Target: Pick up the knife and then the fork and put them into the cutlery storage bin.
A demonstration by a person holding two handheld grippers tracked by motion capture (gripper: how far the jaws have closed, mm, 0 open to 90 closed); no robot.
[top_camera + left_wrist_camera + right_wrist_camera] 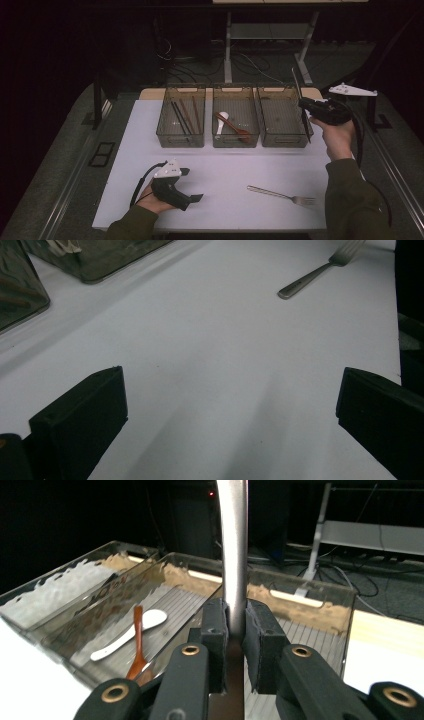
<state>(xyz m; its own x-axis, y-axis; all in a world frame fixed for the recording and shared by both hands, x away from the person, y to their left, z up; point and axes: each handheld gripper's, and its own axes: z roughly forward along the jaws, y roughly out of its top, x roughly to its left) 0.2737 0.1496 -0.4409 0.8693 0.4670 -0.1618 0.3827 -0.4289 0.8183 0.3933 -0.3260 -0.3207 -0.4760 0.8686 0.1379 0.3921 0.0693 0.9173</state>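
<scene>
on the white worktop stand three clear bins, and over the right bin the right claw is clamped on an upright metal knife, while the left claw rests wide open, holding nothing, well apart from the fork.
</scene>
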